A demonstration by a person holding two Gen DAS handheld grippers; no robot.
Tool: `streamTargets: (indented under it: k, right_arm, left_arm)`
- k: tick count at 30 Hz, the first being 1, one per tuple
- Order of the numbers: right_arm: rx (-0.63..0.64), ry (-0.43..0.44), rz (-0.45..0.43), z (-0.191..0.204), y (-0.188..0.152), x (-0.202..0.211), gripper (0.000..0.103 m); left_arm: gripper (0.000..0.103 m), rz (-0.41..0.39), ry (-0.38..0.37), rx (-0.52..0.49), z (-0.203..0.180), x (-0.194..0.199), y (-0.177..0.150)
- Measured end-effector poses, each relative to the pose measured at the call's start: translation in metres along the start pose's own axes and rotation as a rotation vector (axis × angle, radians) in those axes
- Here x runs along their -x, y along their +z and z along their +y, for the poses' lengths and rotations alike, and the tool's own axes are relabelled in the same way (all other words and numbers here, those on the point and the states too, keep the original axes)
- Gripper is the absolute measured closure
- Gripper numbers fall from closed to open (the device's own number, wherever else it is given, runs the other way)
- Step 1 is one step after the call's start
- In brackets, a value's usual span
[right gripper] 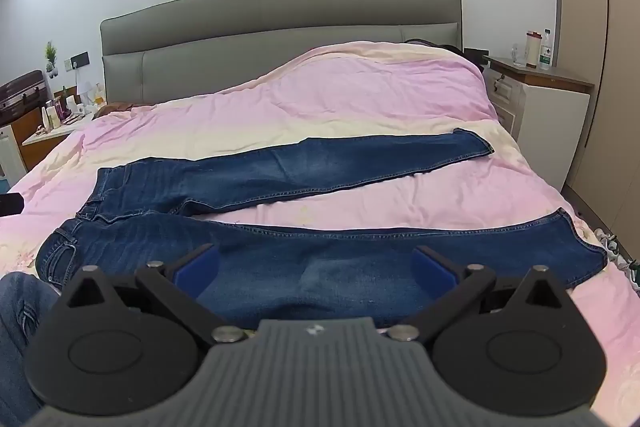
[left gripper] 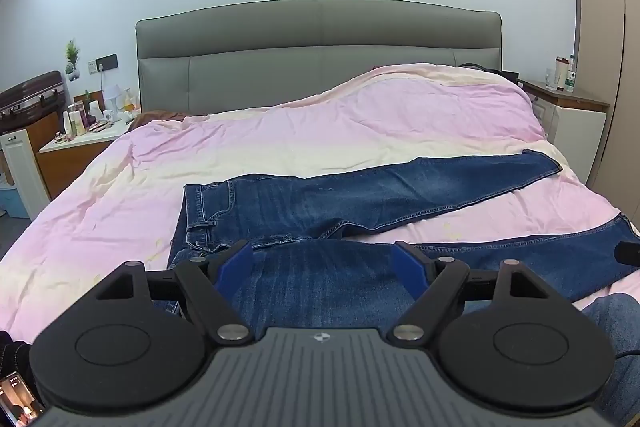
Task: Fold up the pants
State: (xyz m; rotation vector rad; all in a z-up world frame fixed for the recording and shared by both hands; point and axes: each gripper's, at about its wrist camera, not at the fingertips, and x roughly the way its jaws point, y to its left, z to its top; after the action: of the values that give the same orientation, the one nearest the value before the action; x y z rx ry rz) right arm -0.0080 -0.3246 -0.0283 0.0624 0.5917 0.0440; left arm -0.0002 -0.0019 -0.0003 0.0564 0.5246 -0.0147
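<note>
One pr blue denim pants (right gripper: pixel 280 171), legs splayed, on rumpled pink duvet (right gripper: pixel 360 95)

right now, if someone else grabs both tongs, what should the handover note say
Left tongs: open, nothing held, hovering over the near leg by the waistband.
Right tongs: open, nothing held, over the same leg nearer its hem.
Jeans: spread flat on the pink duvet, waistband to the left, both legs splayed apart toward the right.
Done: jeans laid out; no fold yet.
Left: bring one leg onto the other, then fold lengthwise toward the waistband.
</note>
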Motion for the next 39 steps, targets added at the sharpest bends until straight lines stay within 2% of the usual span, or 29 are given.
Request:
streamTargets:
  k: [5, 8, 18, 39]
  right_arm:
    - [-0.012, -0.004, 0.014, -0.004, 0.001, -0.001, 0.005]
    - [-0.002, -0.012, 0.001, -0.002, -0.004, 0.003, 0.005]
    - [-0.002, -0.015, -0.006, -0.003, -0.003, 0.009, 0.005]
    - [0.003, -0.027, -0.015, -0.001, -0.005, 0.014, 0.005]
  left_arm:
    - [0.011, -0.001, -0.005, -0.025, -0.007, 0.001, -0.001]
    - [0.011, 0.004, 0.007, -0.006, -0.006, 0.005, 0.001]
    - [0.012, 0.009, -0.025, 0.044, 0.007, 0.006, 0.0]
    - [0.012, 0.008, -0.026, 0.045, 0.007, 0.007, 0.002]
